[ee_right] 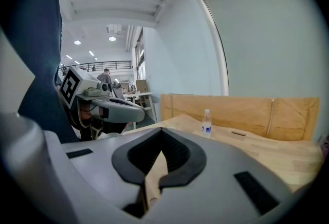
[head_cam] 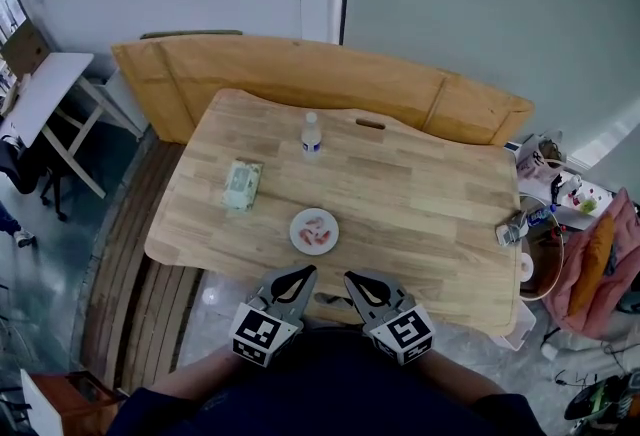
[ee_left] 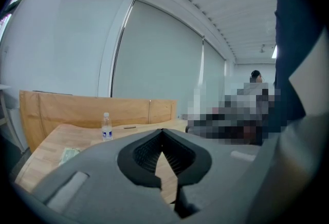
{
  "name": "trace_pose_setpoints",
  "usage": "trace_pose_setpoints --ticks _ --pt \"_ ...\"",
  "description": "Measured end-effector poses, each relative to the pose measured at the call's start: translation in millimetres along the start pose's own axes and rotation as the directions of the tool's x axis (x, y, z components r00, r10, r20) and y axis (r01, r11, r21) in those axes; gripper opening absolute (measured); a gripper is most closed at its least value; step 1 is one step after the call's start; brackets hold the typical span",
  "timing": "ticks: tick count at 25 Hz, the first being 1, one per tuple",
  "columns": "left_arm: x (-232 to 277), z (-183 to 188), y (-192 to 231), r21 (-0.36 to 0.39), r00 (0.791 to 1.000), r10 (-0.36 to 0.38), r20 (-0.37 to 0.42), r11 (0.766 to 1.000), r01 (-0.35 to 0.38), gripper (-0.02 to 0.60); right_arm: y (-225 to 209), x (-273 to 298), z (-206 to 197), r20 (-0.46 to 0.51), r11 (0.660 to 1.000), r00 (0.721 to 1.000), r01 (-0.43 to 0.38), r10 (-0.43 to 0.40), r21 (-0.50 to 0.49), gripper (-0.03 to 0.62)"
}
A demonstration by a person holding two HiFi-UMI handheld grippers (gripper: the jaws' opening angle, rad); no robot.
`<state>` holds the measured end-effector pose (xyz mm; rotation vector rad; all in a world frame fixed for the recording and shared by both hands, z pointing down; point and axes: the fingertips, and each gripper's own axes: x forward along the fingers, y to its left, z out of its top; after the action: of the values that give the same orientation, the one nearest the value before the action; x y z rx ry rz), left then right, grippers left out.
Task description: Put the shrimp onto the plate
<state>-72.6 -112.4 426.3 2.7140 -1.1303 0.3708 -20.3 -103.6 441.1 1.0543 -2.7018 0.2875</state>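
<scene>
A small white plate (head_cam: 296, 232) lies near the front middle of the wooden table (head_cam: 430, 204), with pink shrimp pieces (head_cam: 318, 230) lying on it. Both grippers hang close to my body, just off the table's front edge and short of the plate. The left gripper (head_cam: 305, 271) is shut with its tips touching and nothing between them; the left gripper view shows the same left gripper (ee_left: 163, 130). The right gripper (head_cam: 352, 276) is likewise shut and holds nothing, as the right gripper view confirms of the right gripper (ee_right: 161, 129). The plate is hidden in both gripper views.
A small water bottle (head_cam: 311, 136) stands at the table's far middle. A green tissue pack (head_cam: 241, 184) lies left of the plate. A long wooden board (head_cam: 300, 64) leans behind the table. Small clutter (head_cam: 515, 229) sits at the right edge, and a white folding table (head_cam: 40, 94) stands far left.
</scene>
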Motion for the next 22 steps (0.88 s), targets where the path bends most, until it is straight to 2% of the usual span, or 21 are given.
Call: trace_pose_setpoints --ticks 22 --pt "-3.3 -1.1 -11.4 0.011 1.000 -0.015 -0.011 1.000 0.015 0.006 0.1 -9.1 0.7 -0.017 1.000 1.000 -0.003 0.003 -0.005 0.006"
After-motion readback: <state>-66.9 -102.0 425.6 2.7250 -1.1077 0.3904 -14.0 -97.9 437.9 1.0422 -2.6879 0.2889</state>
